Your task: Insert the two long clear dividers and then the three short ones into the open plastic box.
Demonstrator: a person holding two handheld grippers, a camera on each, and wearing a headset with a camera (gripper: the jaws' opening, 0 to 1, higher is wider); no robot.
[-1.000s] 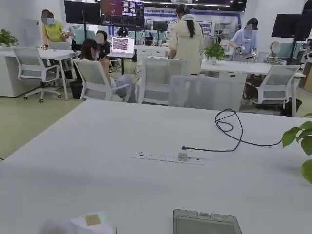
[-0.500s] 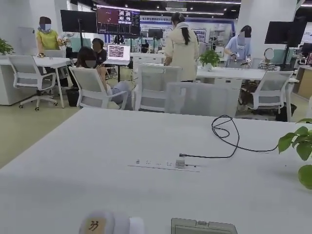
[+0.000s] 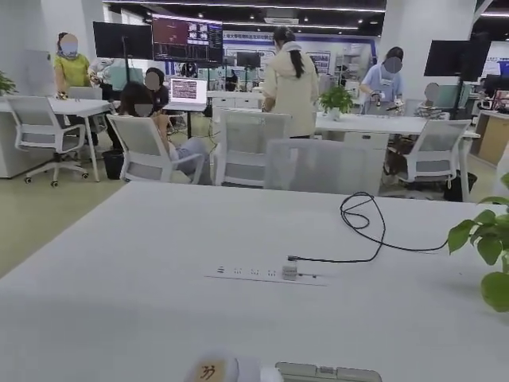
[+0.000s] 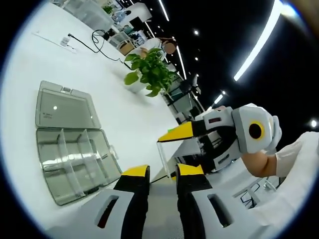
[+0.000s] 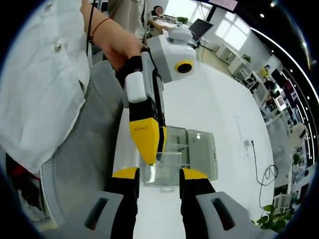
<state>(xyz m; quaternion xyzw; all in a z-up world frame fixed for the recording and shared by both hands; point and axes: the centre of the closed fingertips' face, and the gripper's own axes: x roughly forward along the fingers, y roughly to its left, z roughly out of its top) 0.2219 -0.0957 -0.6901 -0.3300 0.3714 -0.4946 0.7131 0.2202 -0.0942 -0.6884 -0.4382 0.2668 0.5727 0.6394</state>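
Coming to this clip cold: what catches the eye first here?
Two yellow-tipped tongs meet near the front edge of the white workbench: left tongs and right tongs, with a small clear divider between them; which one grips it is unclear. Beside them lies the open plastic box, lid flat, some dividers already standing inside. Beyond, a leafy plant stands on the bench.

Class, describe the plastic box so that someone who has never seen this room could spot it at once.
Start at the big white workbench, at the edge nearest the person, well short of the power strip and black cable. There lies the box, its lid lying flat open. Unlike its neighbours it is see-through, with dividers standing inside.
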